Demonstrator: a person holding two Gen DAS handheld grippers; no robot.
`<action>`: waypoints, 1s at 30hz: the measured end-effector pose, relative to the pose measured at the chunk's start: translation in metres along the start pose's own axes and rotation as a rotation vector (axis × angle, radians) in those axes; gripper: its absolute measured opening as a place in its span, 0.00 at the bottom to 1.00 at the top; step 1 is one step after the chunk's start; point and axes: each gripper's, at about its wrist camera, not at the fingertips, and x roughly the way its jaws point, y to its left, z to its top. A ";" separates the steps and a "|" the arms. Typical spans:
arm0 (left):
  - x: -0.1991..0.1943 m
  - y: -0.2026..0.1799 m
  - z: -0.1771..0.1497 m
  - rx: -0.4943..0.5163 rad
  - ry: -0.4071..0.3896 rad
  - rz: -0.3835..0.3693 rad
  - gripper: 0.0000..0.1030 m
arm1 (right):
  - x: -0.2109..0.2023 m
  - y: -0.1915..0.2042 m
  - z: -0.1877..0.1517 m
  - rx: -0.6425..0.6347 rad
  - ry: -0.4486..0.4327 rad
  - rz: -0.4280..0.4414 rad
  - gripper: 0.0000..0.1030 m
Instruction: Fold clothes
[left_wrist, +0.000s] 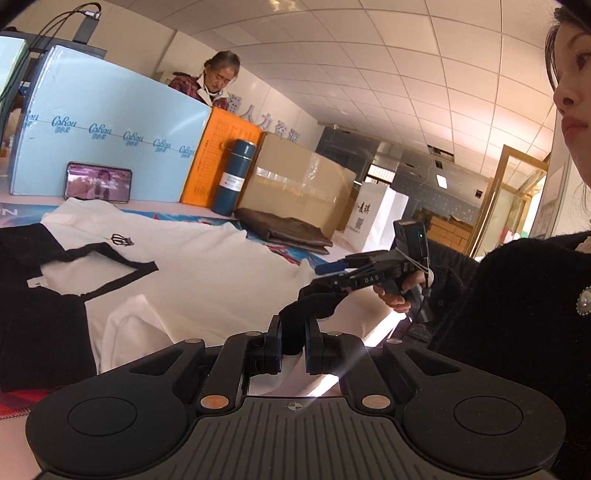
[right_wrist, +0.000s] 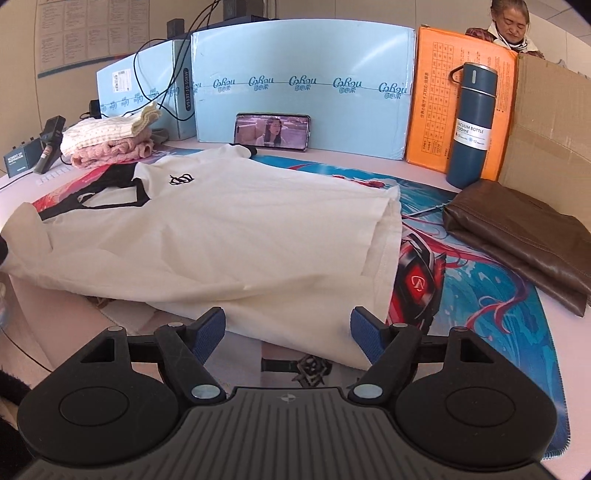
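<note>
Two grippers in play. Your left gripper (left_wrist: 294, 341) has its fingers (left_wrist: 274, 343) pinched nearly together on a black bit of cloth (left_wrist: 308, 308) – looks like a sleeve end of the white shirt (left_wrist: 207, 266), lifted off the bench at lower centre of the left wrist view. Your right gripper (right_wrist: 288, 328) has its fingers (right_wrist: 208, 332) wide apart, nothing between the blue pads; they hover just over the near hem of the shirt at lower centre of the right wrist view. In the left view that same gripper sits at centre right, held in your hand (left_wrist: 395, 295).

Shirt lies spread flat across the printed mat (right_wrist: 480, 280) – black collar trim toward the left of the frame, hem toward the right. Folded brown garment (right_wrist: 524, 236) at right edge, touching the cardboard box (right_wrist: 546, 122). Blue bottle (right_wrist: 471, 125) stands upright in front of the orange box (right_wrist: 432, 99). Phone (right_wrist: 272, 132) leans on the light-blue box (right_wrist: 303, 81), upper centre. Pile of knitwear (right_wrist: 110, 142) upper left. Second person (right_wrist: 511, 26) behind the boxes, upper right.
</note>
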 end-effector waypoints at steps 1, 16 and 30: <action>-0.004 0.002 0.002 -0.007 -0.050 0.010 0.10 | 0.000 0.000 0.000 -0.006 0.003 -0.005 0.72; -0.023 0.008 -0.006 -0.031 -0.105 0.088 0.10 | 0.023 0.031 0.055 -0.266 0.034 0.306 0.78; 0.006 0.035 -0.003 -0.061 -0.106 0.205 0.10 | 0.047 -0.028 0.041 -0.144 0.168 0.209 0.75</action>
